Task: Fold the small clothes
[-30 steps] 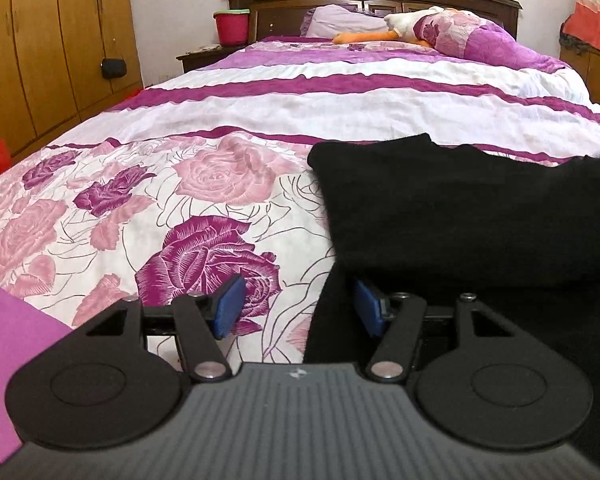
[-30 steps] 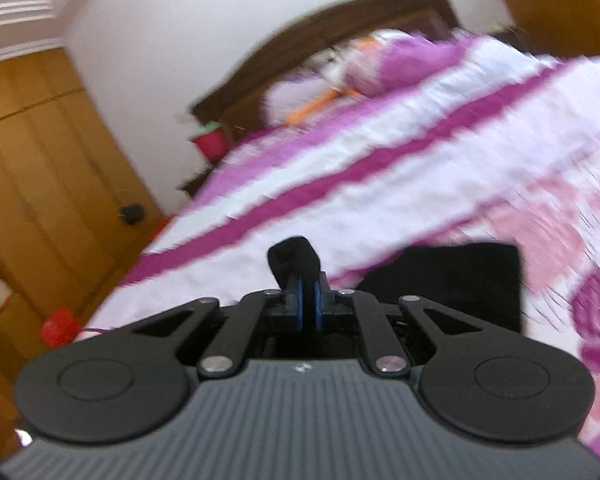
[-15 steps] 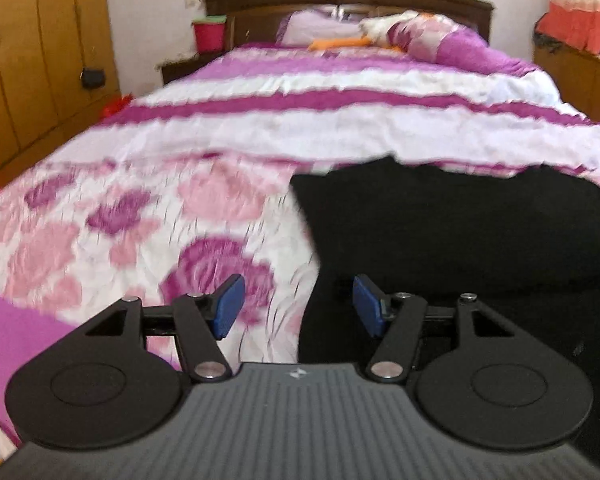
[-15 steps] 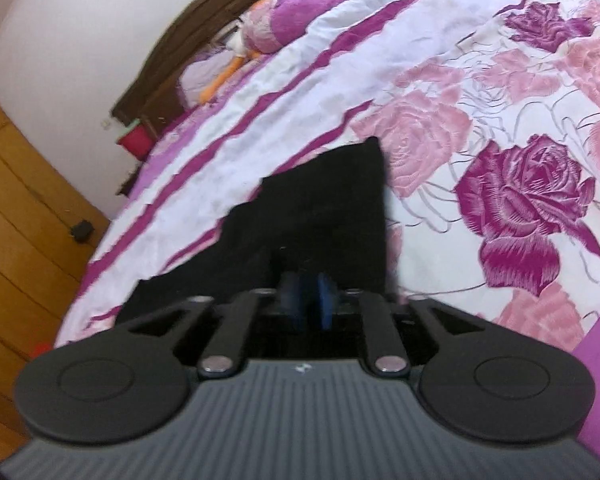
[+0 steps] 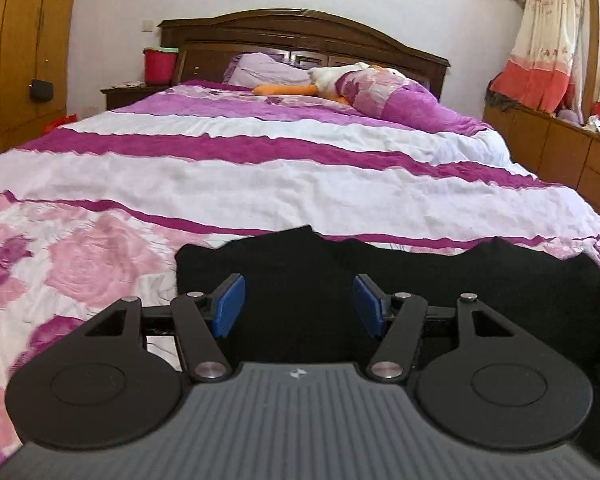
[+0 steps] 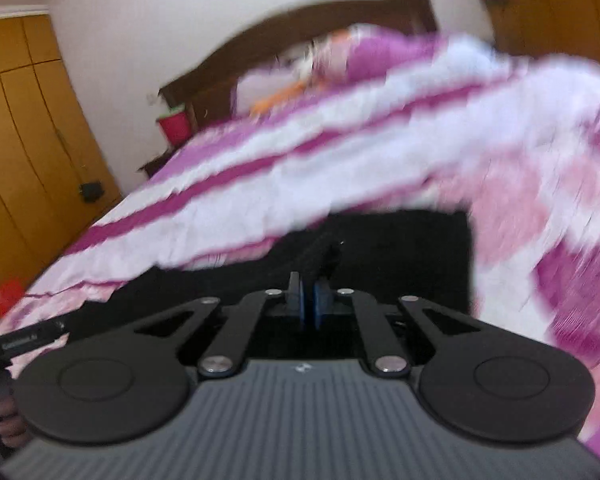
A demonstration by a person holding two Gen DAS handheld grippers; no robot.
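Observation:
A black garment lies flat on the floral pink-and-purple bed cover, near the foot of the bed. My left gripper hovers over the garment's left part. It is open and nothing is between its blue pads. In the blurred right wrist view the garment spreads below my right gripper. Its pads are pressed together, and a small tuft of black cloth sticks up from them. At that view's lower left edge a person's hand holds a black tool.
Pillows and an orange-and-white plush toy lie by the dark wooden headboard. A red bucket stands on the nightstand. Wooden wardrobes line the left side. Low cabinets and a curtain stand on the right.
The left gripper rose and tilted up, moving right over the garment's edge, jaws still open. The right gripper let go of its cloth tuft, sank toward the garment and shut again.

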